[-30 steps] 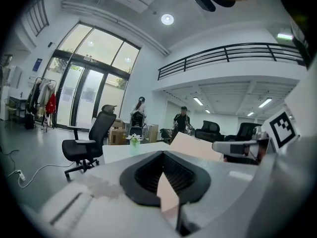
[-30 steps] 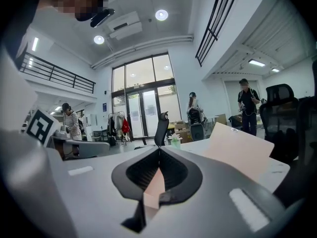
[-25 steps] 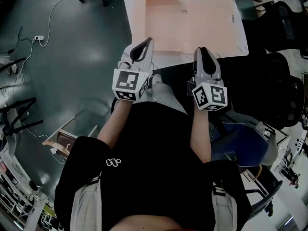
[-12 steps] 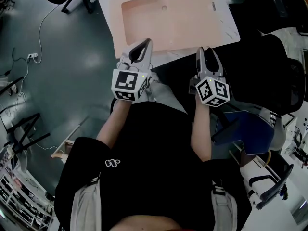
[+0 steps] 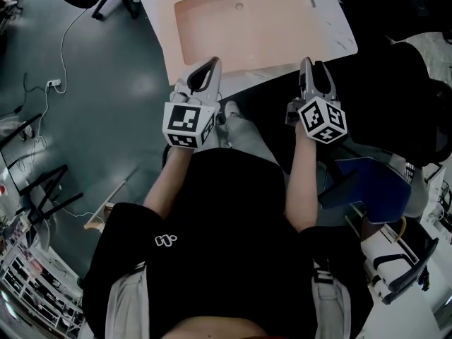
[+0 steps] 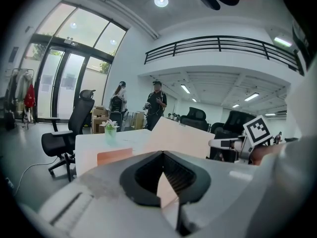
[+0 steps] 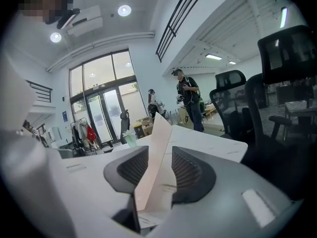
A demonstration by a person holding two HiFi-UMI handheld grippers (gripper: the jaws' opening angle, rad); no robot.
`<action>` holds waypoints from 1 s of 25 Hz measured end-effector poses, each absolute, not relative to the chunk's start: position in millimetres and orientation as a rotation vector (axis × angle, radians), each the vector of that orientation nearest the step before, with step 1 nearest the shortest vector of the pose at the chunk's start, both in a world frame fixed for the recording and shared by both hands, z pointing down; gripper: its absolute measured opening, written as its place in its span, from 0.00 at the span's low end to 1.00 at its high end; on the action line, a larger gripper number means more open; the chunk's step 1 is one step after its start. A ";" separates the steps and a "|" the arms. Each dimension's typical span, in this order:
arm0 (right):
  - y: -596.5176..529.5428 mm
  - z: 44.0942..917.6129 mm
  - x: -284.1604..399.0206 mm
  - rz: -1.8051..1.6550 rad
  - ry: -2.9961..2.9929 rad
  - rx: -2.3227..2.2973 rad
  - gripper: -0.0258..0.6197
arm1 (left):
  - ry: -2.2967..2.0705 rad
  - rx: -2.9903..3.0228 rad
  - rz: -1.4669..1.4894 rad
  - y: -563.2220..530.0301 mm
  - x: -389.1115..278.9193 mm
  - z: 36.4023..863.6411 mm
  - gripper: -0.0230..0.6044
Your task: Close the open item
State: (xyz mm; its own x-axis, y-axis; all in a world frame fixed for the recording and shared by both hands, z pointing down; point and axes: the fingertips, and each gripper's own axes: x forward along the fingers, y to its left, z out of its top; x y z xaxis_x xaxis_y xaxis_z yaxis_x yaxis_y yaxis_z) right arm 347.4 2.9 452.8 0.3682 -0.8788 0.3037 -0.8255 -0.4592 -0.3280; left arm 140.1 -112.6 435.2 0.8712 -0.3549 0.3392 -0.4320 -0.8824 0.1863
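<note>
Pink box sitting open on white table just beyond both sets of fingertips, left gripper pinching its tips together on nothing, right gripper having just been opening, jaws standing wide, gripping nothing.

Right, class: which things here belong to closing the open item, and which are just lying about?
Job: open peach box; its raised lid.
Lying about: black office chair; flower vase; floor power strip; two standing people.
</note>
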 end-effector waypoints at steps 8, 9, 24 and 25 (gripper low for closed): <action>-8.4 446.2 350.2 -0.632 1.584 -2.481 0.22 | -0.643 2.755 0.435 -114.8 131.1 441.6 0.04; -9.3 444.1 349.2 -0.616 1.585 -2.492 0.15 | -0.653 2.750 0.436 -116.8 127.9 442.3 0.04; -43.5 410.0 290.8 -0.427 1.911 -2.507 0.05 | -0.748 2.698 0.437 -131.6 101.2 452.2 0.04; -46.2 407.6 286.6 -0.418 1.935 -2.500 0.05 | -0.757 2.694 0.436 -132.4 98.7 452.5 0.04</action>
